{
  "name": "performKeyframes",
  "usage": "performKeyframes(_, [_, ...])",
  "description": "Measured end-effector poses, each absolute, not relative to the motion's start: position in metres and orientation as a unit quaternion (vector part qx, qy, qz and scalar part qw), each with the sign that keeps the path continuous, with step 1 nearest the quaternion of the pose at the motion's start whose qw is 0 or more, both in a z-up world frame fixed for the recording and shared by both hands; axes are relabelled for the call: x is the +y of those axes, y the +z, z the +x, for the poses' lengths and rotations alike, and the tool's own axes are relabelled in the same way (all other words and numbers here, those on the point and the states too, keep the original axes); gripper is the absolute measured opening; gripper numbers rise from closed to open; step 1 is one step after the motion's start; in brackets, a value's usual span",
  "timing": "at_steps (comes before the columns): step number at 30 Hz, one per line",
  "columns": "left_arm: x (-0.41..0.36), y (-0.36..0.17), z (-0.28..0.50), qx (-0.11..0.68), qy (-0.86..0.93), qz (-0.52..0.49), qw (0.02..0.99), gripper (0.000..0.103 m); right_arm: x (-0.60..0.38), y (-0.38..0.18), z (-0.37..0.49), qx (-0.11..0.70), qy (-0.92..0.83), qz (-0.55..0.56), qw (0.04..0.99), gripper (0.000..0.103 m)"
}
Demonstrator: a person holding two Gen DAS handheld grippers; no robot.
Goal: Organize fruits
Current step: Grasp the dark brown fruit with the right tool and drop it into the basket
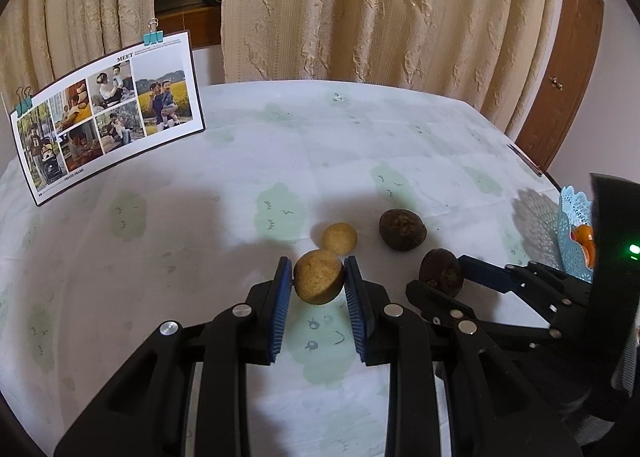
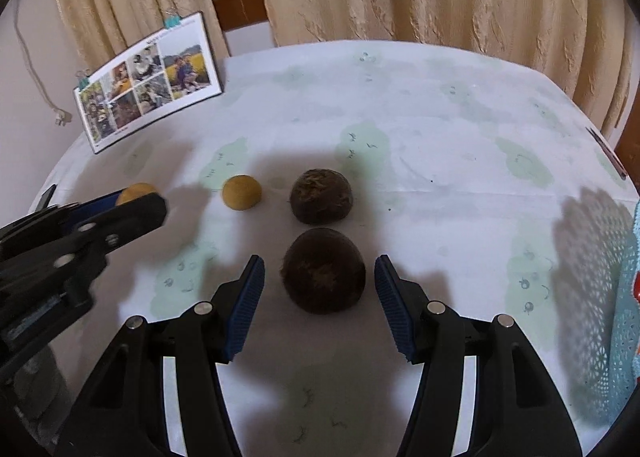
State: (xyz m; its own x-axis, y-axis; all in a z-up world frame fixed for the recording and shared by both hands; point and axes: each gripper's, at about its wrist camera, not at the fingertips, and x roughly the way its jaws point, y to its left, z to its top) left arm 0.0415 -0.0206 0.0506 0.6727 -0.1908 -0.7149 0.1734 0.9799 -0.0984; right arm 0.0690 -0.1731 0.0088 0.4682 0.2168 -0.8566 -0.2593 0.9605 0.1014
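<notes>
My left tongs clamp the tan fruit: light, firm. My right tongs stand wide around the dark fruit; take its round sides.

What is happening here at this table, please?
A person is sorting fruits with two handheld grippers. The left gripper is shut on a tan round fruit. The right gripper is open around a dark brown fruit on the tablecloth, not yet gripping it. Another tan fruit and another dark fruit lie loose. A blue lace basket stands at the right edge.
</notes>
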Motion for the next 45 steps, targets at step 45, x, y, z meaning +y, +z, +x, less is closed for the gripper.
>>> performKeyframes(45, [-0.062, 0.05, 0.021, 0.379, -0.124, 0.048, 0.916, 0.027, -0.287, 0.09, -0.018, 0.389, 0.032, 0.089, 0.916, 0.042])
